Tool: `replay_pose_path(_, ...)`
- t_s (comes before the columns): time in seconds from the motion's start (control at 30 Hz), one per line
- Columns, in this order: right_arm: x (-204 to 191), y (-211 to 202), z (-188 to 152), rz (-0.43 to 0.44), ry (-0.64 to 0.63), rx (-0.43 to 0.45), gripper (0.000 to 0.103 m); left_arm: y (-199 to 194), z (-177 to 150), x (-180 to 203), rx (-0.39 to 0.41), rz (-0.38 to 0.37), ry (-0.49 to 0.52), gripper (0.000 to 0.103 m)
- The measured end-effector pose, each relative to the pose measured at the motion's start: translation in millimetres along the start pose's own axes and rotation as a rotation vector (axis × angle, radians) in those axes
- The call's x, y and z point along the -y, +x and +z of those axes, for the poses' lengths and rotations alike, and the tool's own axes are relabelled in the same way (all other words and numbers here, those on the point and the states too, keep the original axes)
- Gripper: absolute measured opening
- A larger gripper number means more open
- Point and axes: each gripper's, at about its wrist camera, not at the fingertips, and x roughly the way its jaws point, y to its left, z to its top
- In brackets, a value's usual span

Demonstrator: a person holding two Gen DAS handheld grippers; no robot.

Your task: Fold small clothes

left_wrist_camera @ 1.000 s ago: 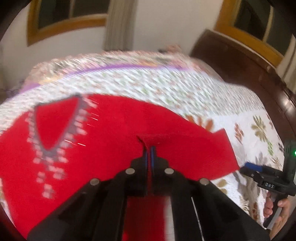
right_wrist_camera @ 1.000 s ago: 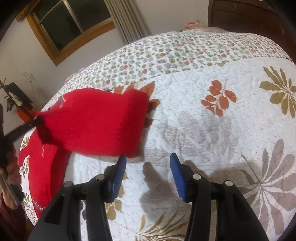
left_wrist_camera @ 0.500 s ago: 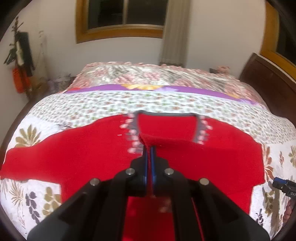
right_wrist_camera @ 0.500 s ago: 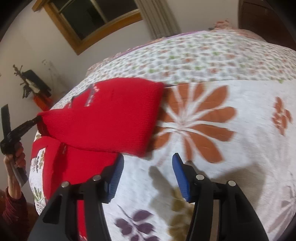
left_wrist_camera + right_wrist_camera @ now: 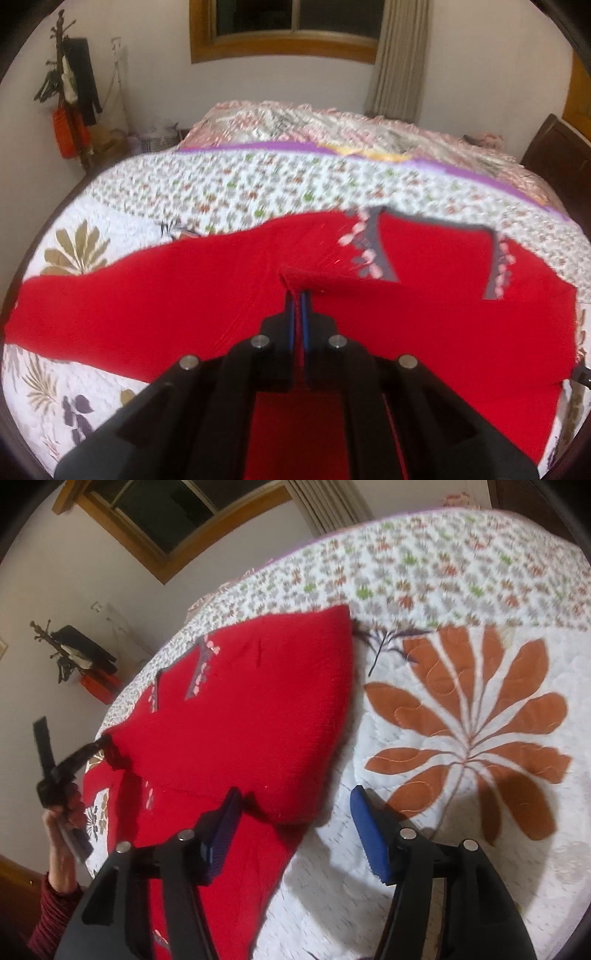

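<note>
Now left tongs [image 5: 297, 295] pinched tight on a fold of the red top [image 5: 147, 314], lifting it off the bed [image 5: 258, 184]. Right tongs [image 5: 295, 812] wide apart, holding nothing, just above the top's edge and the flowery quilt [image 5: 461, 720].

A bed [image 5: 258, 192] carried everything, spread with a white quilt [image 5: 461, 812] of leaf prints and a small-flowered band. A red garment [image 5: 184, 314] lay across the quilt, partly lifted. A pink cover [image 5: 332, 125] lay beyond.
</note>
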Motion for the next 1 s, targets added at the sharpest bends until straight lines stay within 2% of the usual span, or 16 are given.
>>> replay_pose_path(0.07,-1.2,8.0,-3.5,-0.037,-0.016,-0.01,0.034,17.1,-5.5,-0.2,-0.035,0.02,0.014,0.002)
replay_pose_path(0.13,-2.4,13.1,-8.9,-0.09,-0.041,-0.012,0.028,30.2,-12.1,3.0,-0.059,0.046,0.043,0.003)
replay_pose_path(0.3,-8.3,15.7,-9.8,-0.131,-0.052,-0.038,0.028,38.7,-20.8,-4.4,-0.081,0.056,0.035,0.009)
replay_pose_path(0.37,-12.2,8.2,-9.3,-0.131,-0.047,-0.042,0.035,29.9,-16.8,-14.8,-0.085,0.048,-0.002,0.017)
replay_pose_path(0.5,-39.4,-22.1,-7.4,-0.127,-0.105,0.027,0.041,5.2,-8.5,-33.0,-0.06,-0.014,-0.067,0.024)
replay_pose_path(0.6,-63.0,-25.3,-4.4,-0.127,-0.149,0.042,0.044,-14.2,-8.0,-29.6,-0.06,-0.088,-0.069,0.039)
replay_pose_path(0.7,-73.5,-9.8,-4.9,-0.139,-0.16,0.017,0.044,-14.4,-12.7,-9.7,-0.09,-0.144,-0.027,0.04)
replay_pose_path(0.8,-64.3,15.1,-9.5,-0.157,-0.125,-0.034,0.044,3.0,-21.6,4.8,-0.13,-0.138,0.013,0.036)
replay_pose_path(0.9,-49.7,34.0,-13.7,-0.161,-0.088,-0.058,0.043,35.4,-30.3,8.3,-0.214,-0.127,0.024,0.037)
replay_pose_path(1.0,-49.7,37.8,-15.1,-0.173,-0.095,-0.054,0.044,47.4,-34.7,5.9,-0.203,-0.138,0.027,0.037)
